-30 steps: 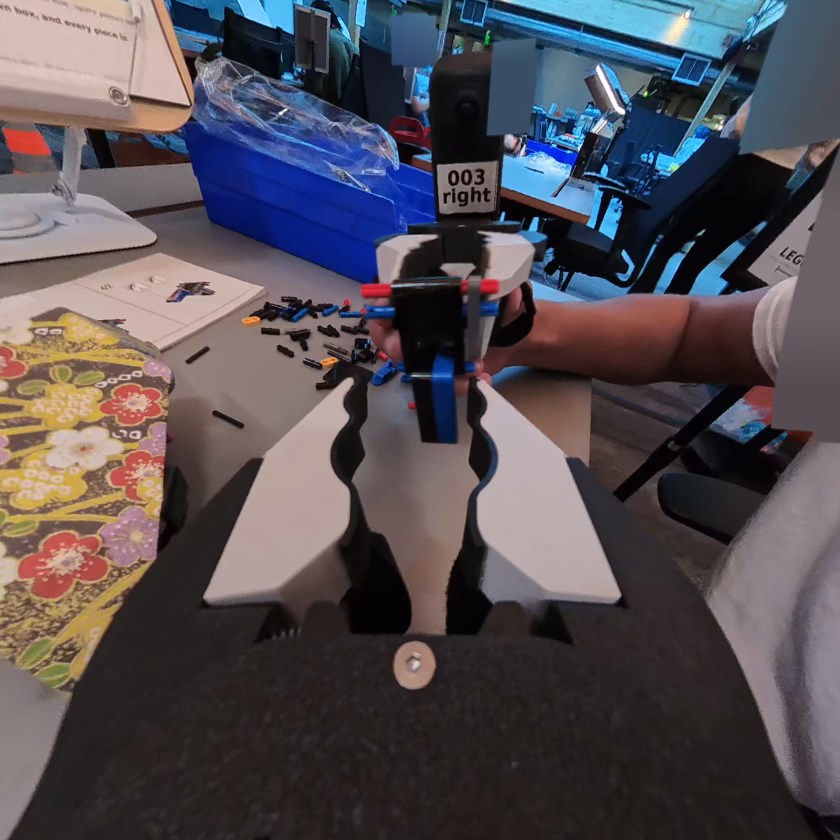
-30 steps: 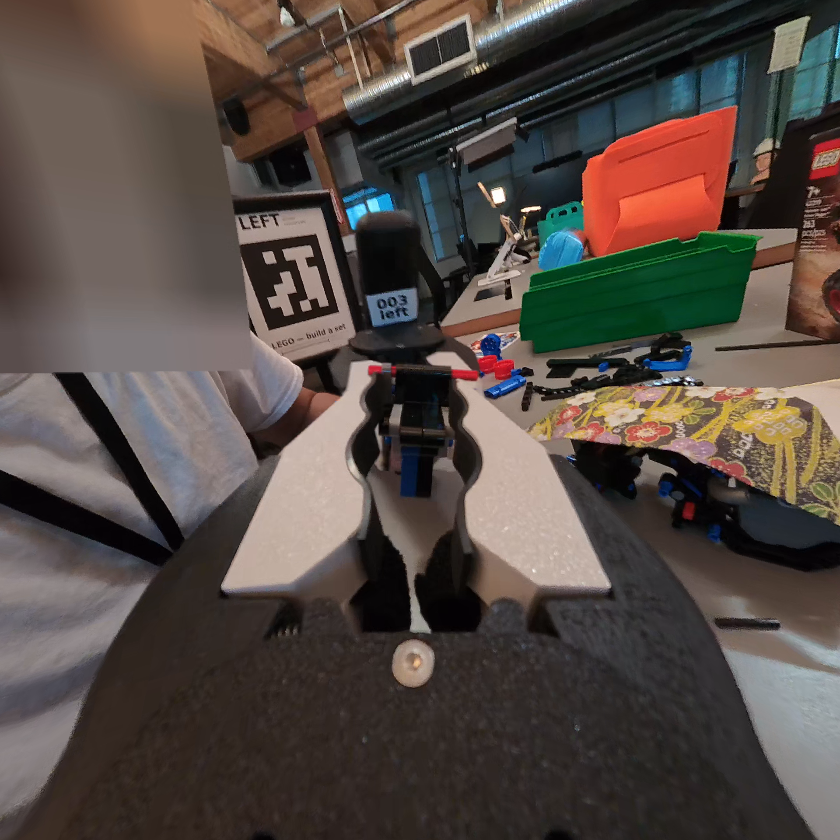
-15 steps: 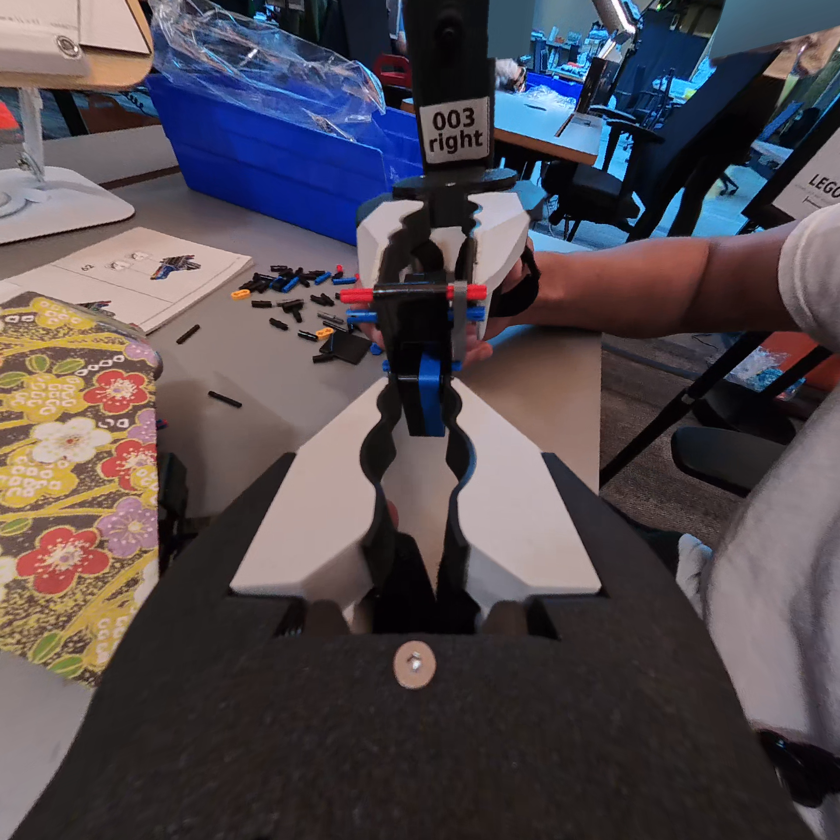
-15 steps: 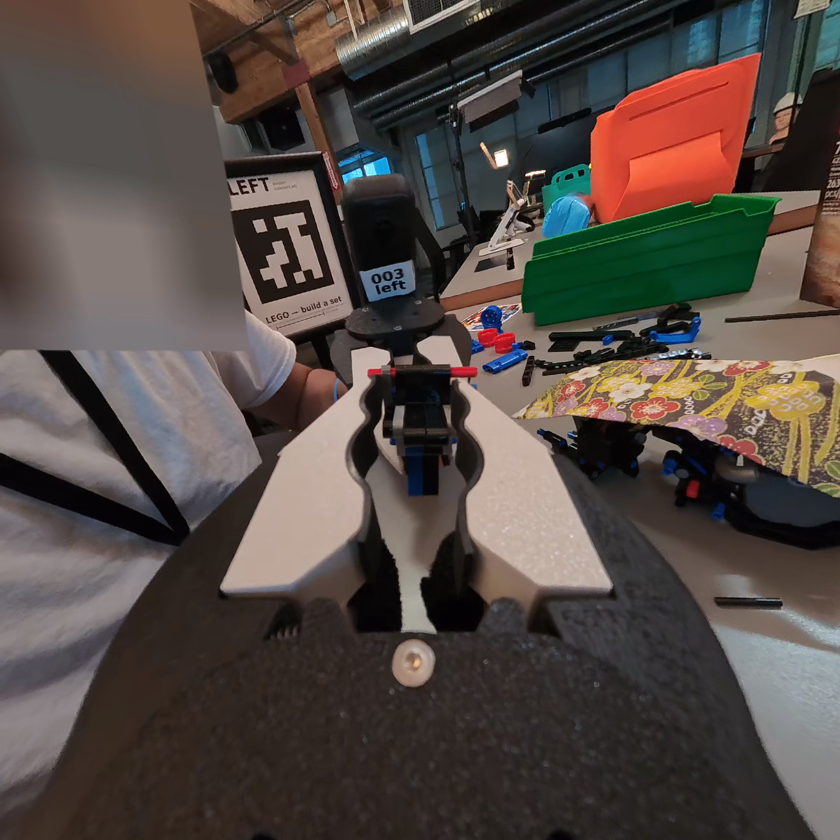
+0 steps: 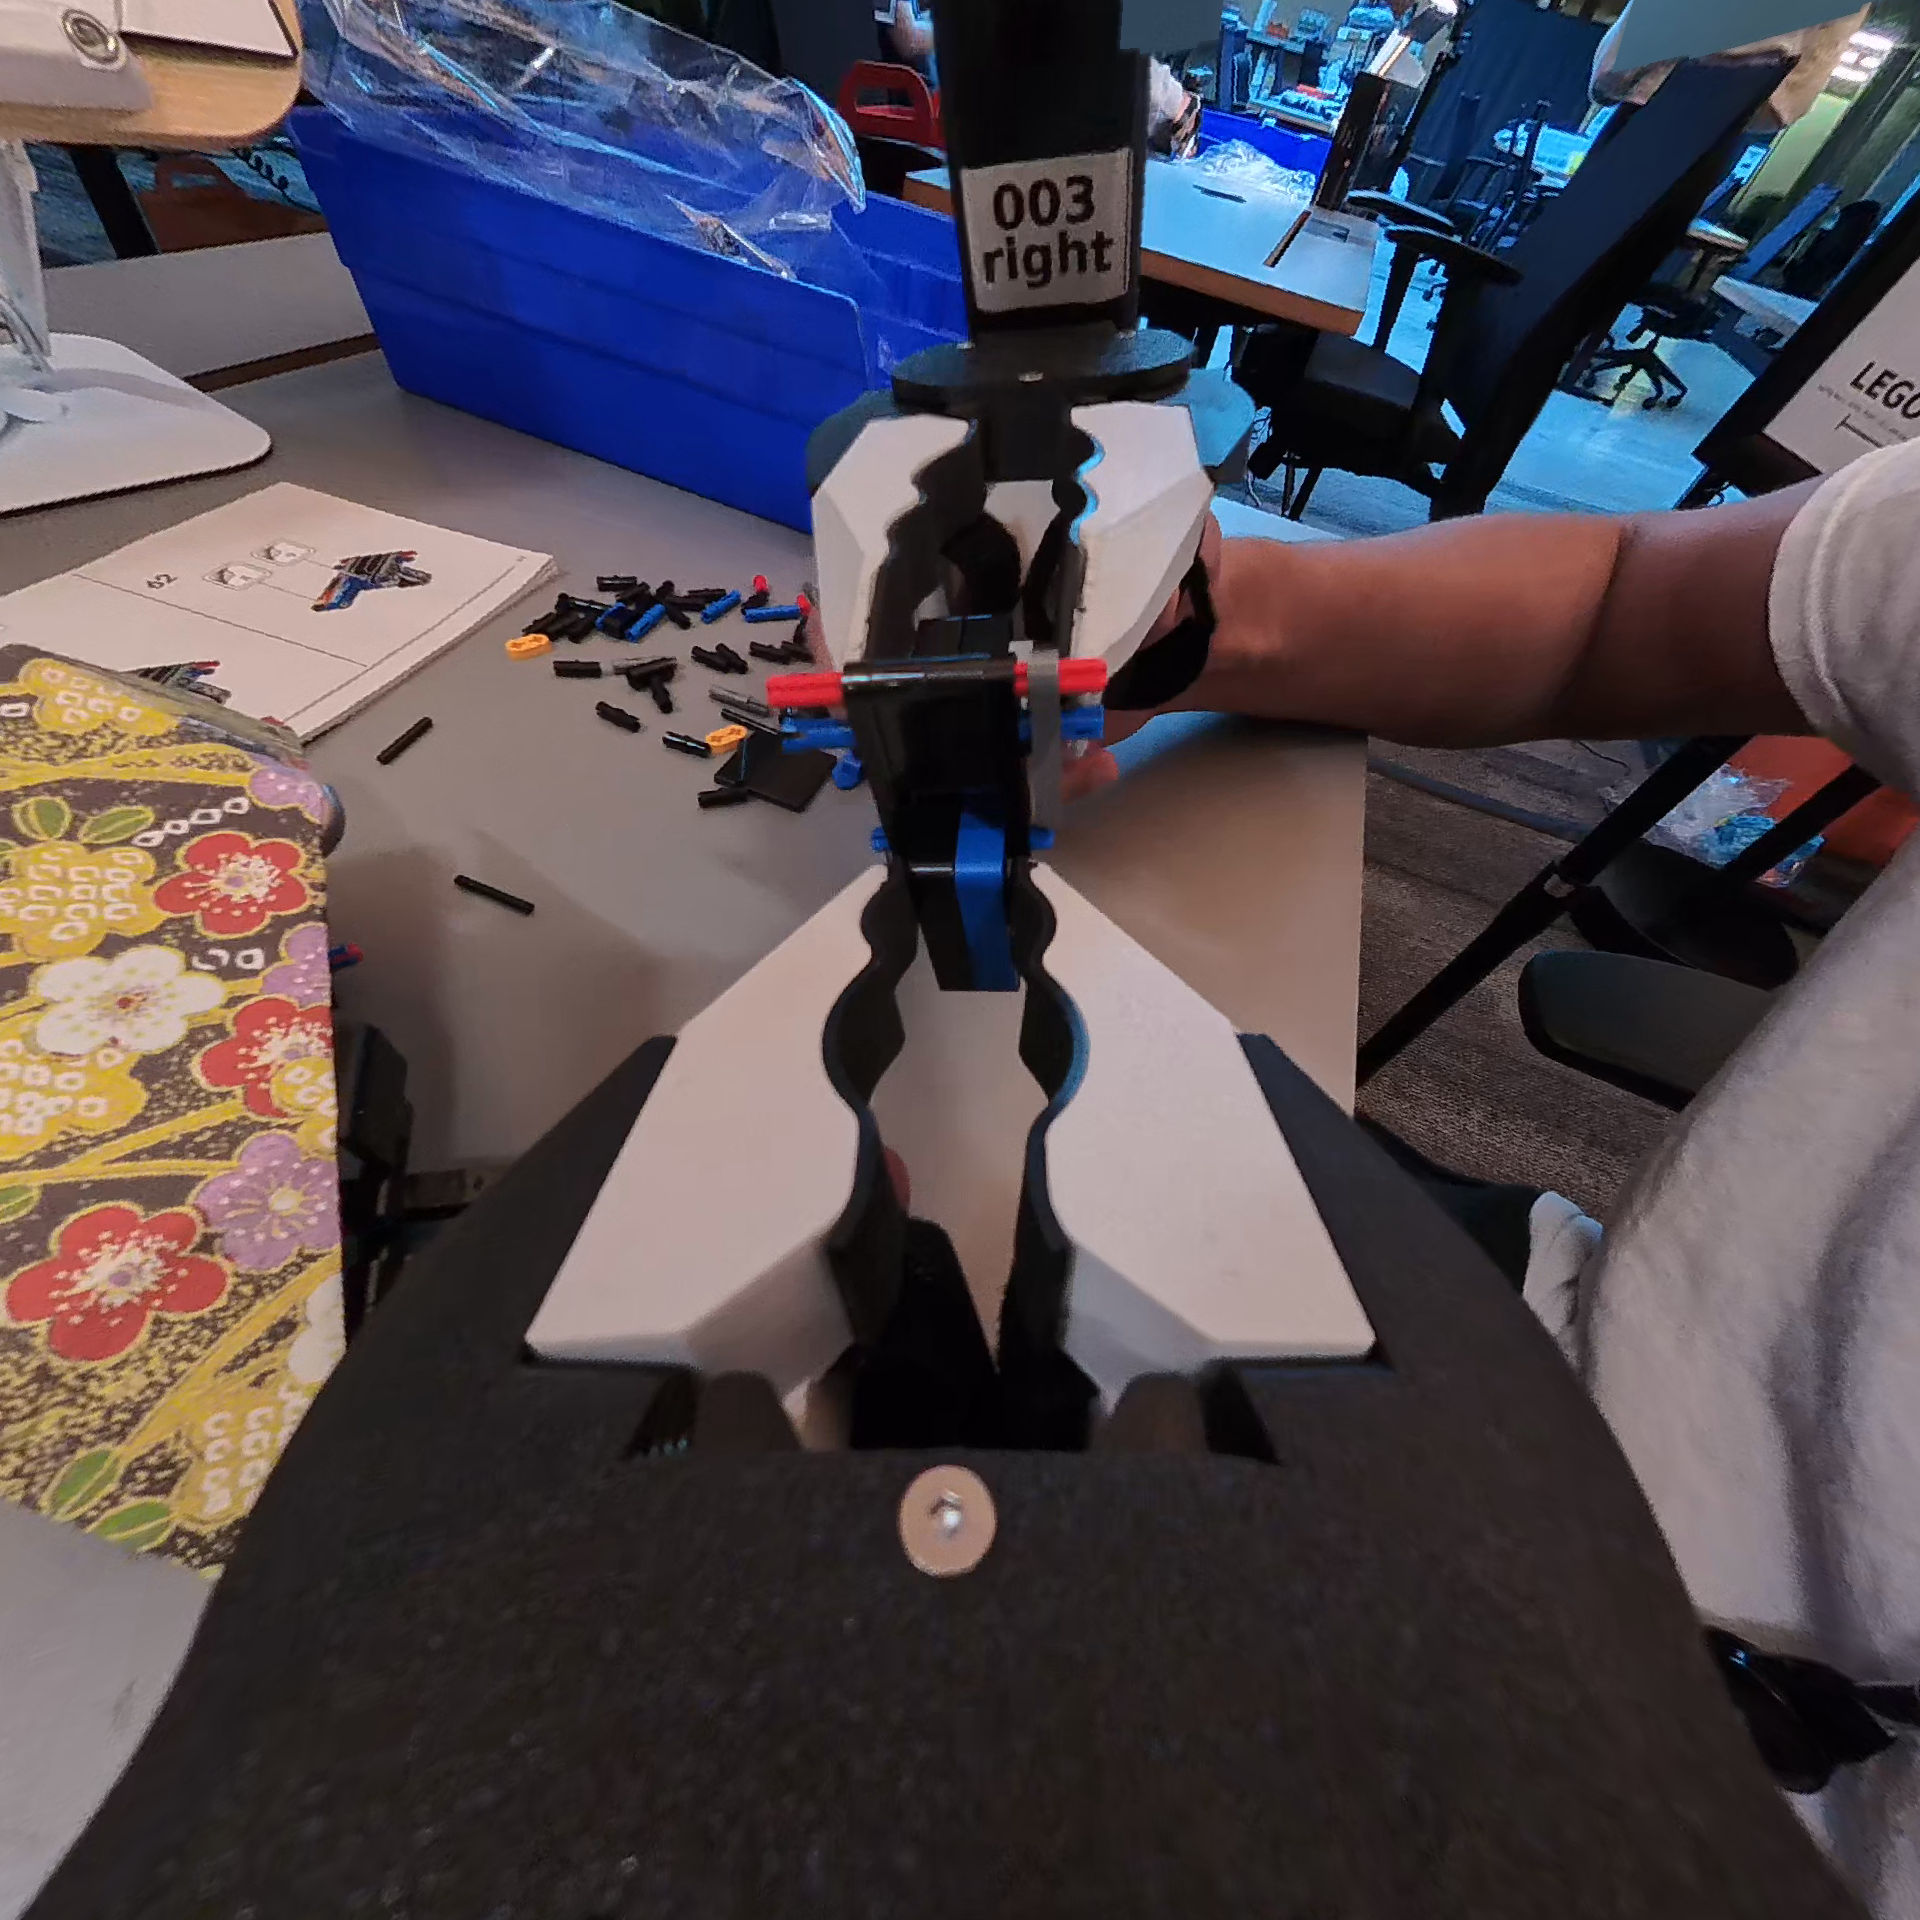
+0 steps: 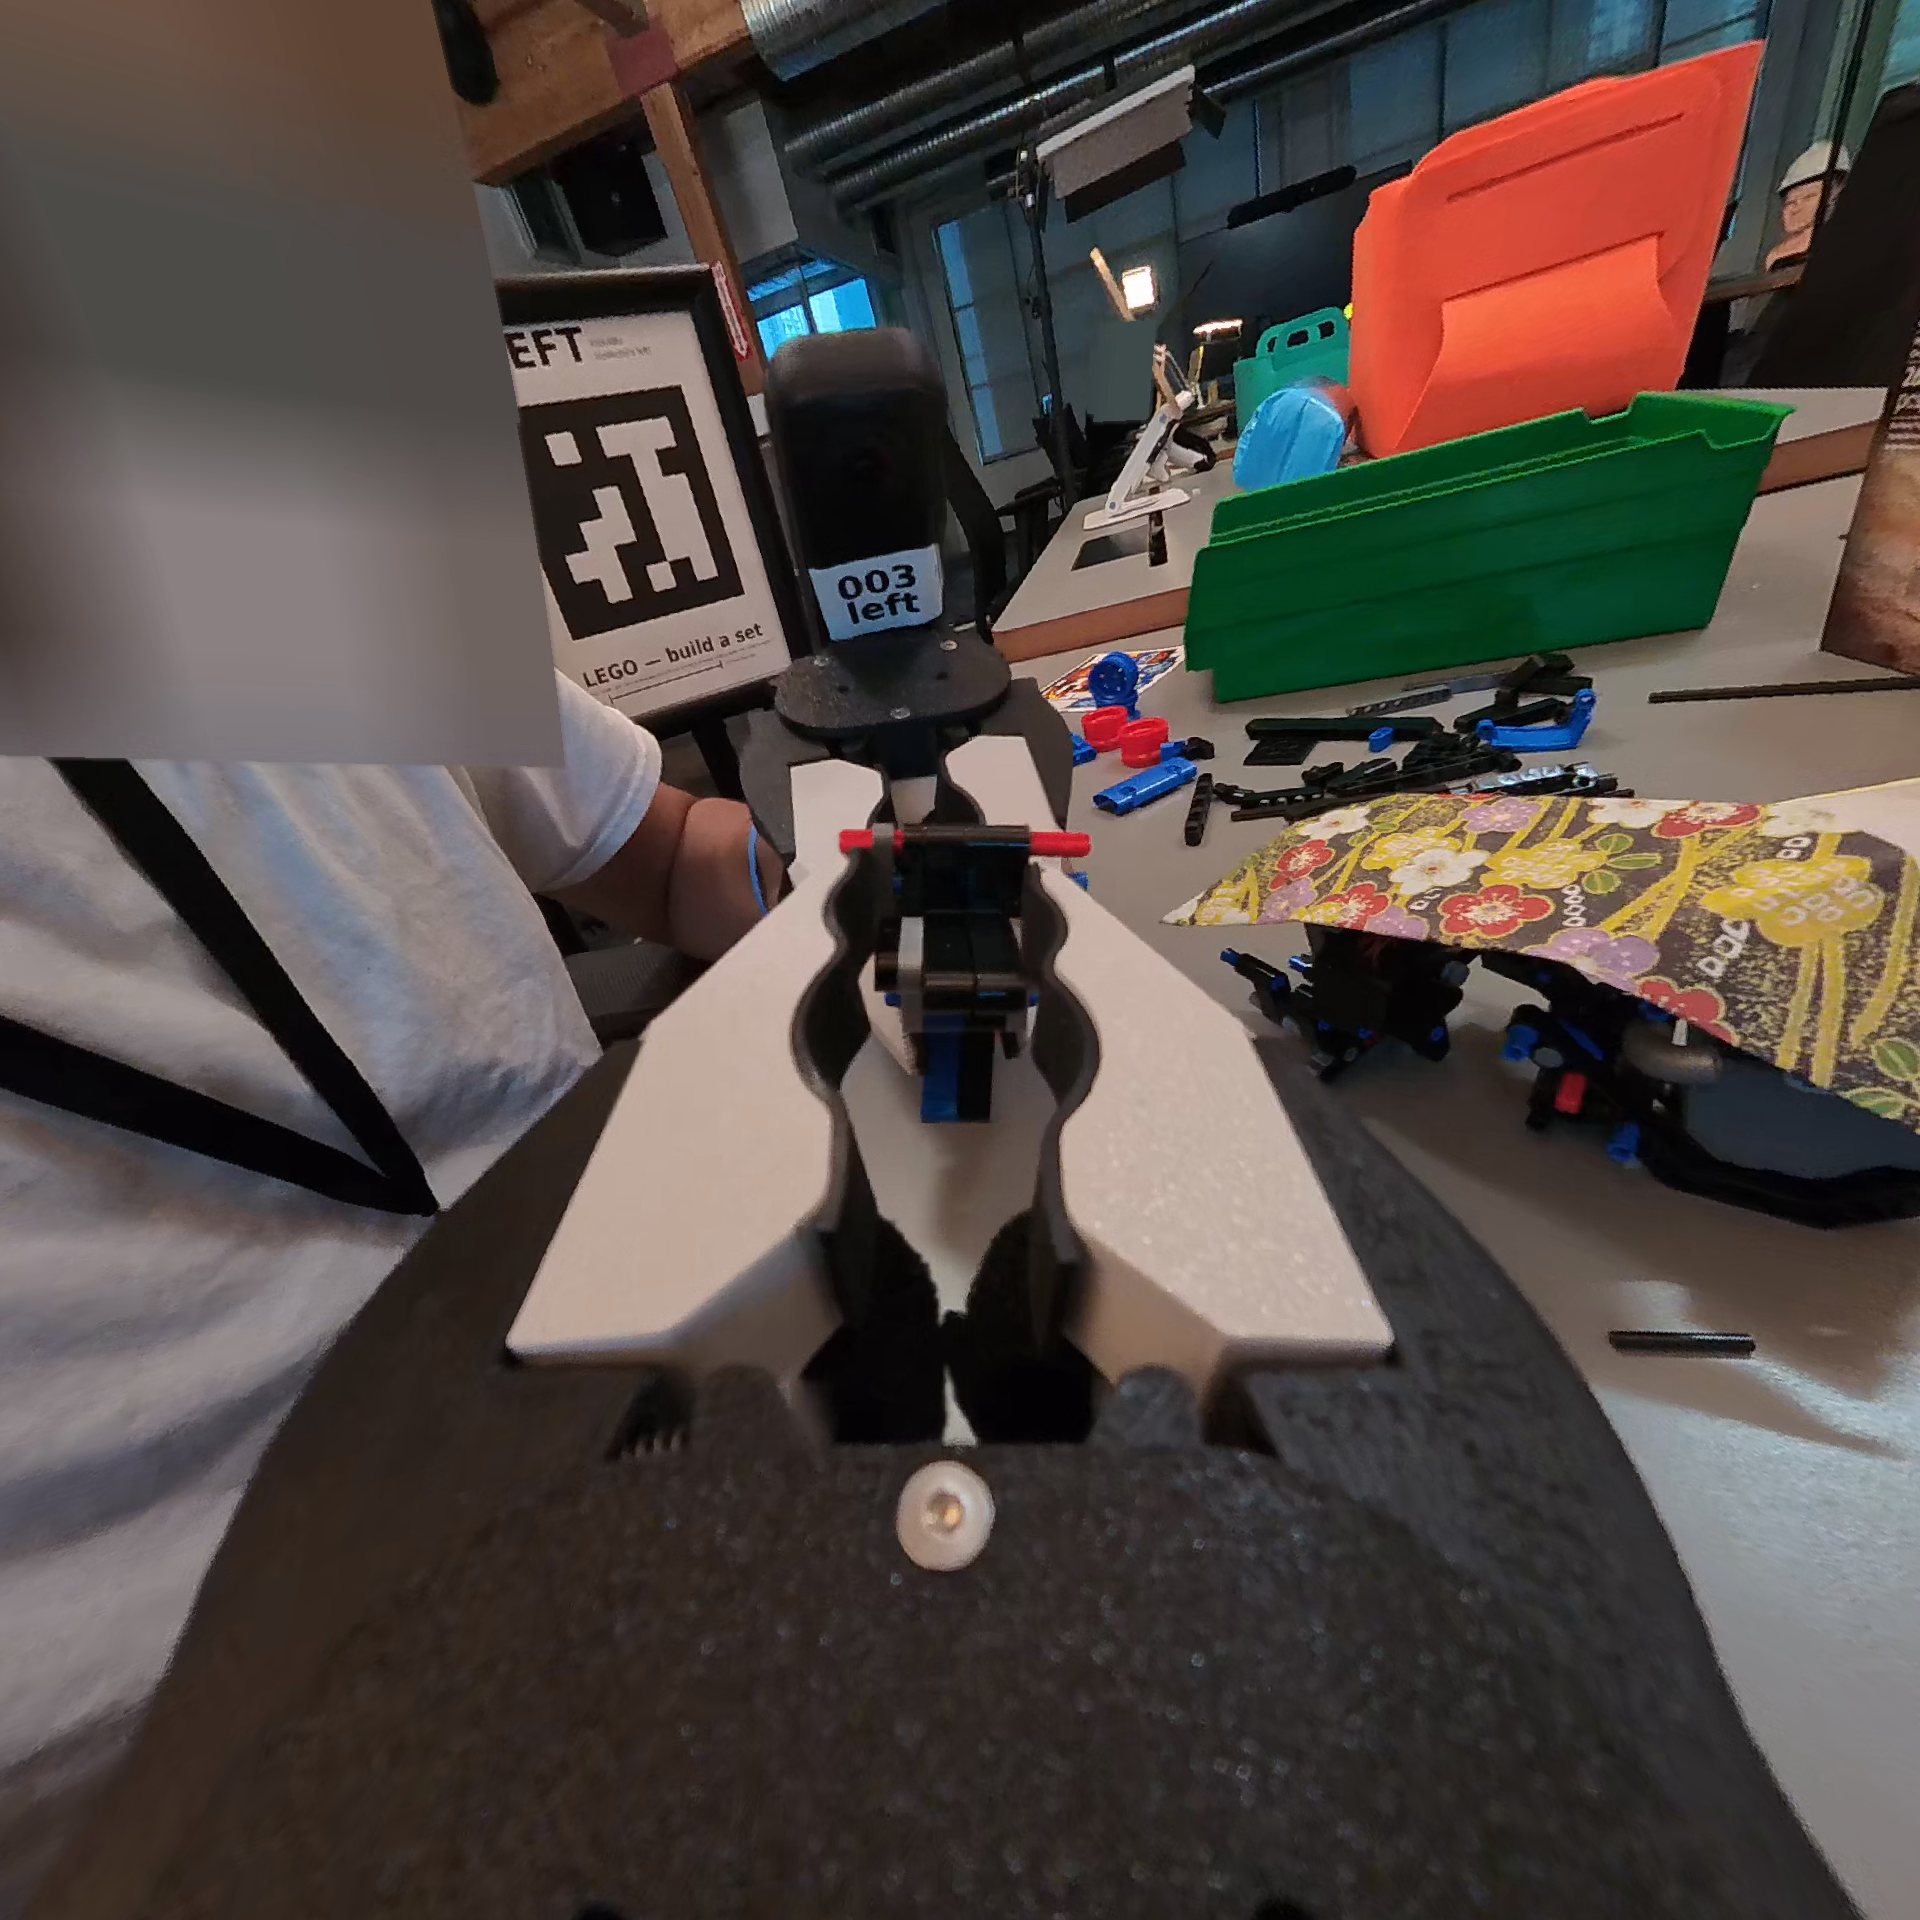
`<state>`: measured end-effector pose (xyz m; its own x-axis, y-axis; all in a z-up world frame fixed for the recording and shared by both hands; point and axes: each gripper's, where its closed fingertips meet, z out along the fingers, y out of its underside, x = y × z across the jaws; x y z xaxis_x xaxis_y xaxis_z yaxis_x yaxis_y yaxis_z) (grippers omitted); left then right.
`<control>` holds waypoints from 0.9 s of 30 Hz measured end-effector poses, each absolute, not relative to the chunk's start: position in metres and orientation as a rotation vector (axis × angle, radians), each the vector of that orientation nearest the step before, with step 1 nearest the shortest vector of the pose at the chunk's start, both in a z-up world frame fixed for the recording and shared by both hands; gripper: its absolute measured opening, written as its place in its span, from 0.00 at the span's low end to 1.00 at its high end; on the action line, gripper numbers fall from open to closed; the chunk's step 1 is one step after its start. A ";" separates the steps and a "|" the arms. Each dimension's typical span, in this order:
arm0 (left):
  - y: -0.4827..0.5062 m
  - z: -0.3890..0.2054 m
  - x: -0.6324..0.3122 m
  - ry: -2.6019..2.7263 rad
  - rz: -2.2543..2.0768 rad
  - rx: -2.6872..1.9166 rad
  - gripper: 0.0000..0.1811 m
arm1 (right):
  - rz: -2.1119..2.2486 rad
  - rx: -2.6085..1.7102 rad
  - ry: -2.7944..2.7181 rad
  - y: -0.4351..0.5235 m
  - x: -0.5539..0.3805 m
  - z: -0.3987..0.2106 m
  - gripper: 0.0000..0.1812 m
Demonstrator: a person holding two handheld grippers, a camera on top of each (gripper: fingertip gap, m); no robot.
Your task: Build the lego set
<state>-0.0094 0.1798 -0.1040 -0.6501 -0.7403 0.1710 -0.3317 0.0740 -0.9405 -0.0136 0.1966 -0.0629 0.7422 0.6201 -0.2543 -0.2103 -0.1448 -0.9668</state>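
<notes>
A small black and blue lego assembly with a red axle across its top is held in the air between both grippers, above the grey table's corner. My left gripper is shut on its blue lower end. My right gripper faces the left one from the far side and grips the black upper part. In the right wrist view, my right gripper is shut on the assembly, with the left gripper just behind it.
Loose black, blue and orange pieces lie by an instruction booklet and a blue bin. A floral cloth covers a partial build. A green bin stands behind more parts. The table edge is close on the right. The grippers' ends are close to 4 cm from one another.
My left gripper has moved up to the assembly and its fingers have closed in on the blue end. The right gripper has kept hold throughout and come closer.
</notes>
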 end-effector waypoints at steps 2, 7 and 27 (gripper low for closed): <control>0.179 -0.104 -0.010 2.010 -1.597 -1.064 0.09 | 0.725 -1.565 -0.348 0.196 -0.014 -0.063 0.14; 0.179 -0.102 -0.010 2.011 -1.586 -1.060 0.09 | 0.696 -1.556 -0.351 0.196 -0.014 -0.061 0.13; 0.231 -0.109 0.014 1.806 -0.748 -0.858 0.08 | 0.391 -1.742 -0.320 0.210 0.003 -0.072 0.18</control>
